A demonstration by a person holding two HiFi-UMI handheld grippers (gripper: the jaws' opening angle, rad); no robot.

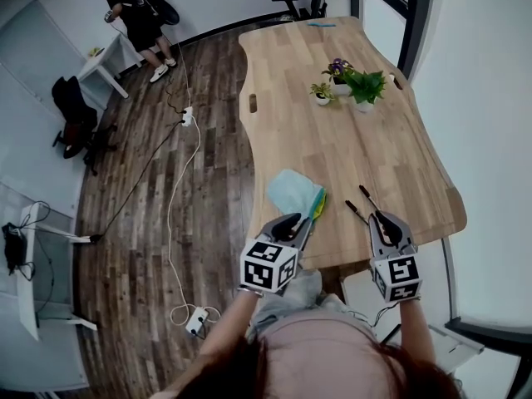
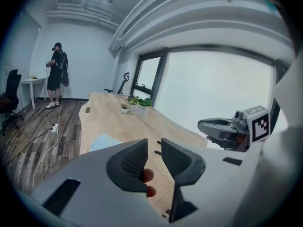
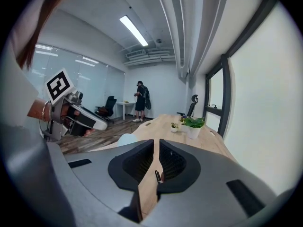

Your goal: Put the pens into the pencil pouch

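The 2 pens (image 1: 356, 212) lie flat near the worktop's (image 1: 349, 131) near edge toward its right corner, just ahead of the right gripper (image 3: 156, 142), whose jaws stand a narrow slit apart on nothing. The left gripper (image 2: 154, 143), released and empty, hangs at the near end of the pale blue pencil pouch (image 1: 293, 191) by the same edge, left of the pens. A slim pen could roll off that edge if a jaw nudges it before closing, and the limp pouch may slide or keep its mouth flat unless the left gripper pins it.
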